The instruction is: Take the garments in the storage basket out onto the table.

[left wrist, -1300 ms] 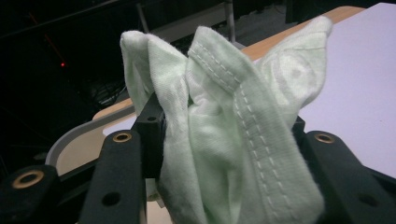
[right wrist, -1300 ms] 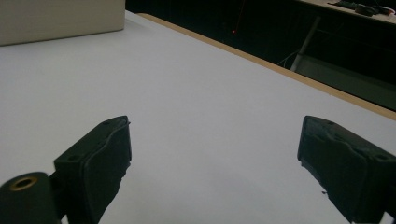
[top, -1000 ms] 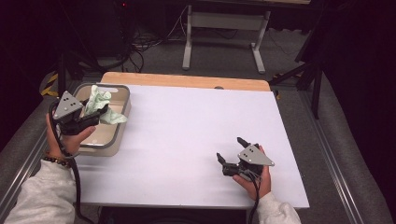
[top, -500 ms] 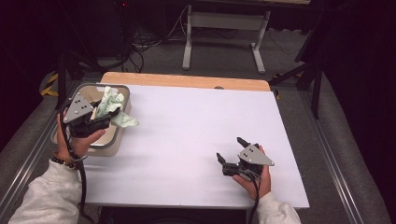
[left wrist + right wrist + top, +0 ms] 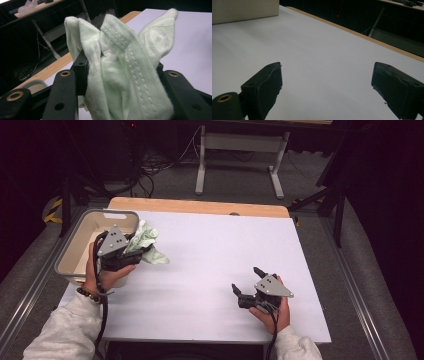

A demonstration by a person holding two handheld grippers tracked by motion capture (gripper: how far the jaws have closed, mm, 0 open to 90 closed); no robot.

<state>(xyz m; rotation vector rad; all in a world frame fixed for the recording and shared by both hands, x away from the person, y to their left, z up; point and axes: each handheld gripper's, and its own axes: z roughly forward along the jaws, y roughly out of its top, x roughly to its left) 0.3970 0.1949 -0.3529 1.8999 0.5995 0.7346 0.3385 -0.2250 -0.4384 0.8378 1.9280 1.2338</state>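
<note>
Pale green cloth (image 5: 146, 245) clamped in left tool (image 5: 131, 251), lifted clear of the bin (image 5: 80, 245) at desk (image 5: 210, 260) left; right tool (image 5: 248, 285) open, idle near right; laying out left.

Pale green stitched cloth (image 5: 120, 75), crumpled and bunched, clamped between the jaws of the left tool (image 5: 131, 254), held above the worktop (image 5: 220, 255) by the bin's (image 5: 80, 227) edge
</note>
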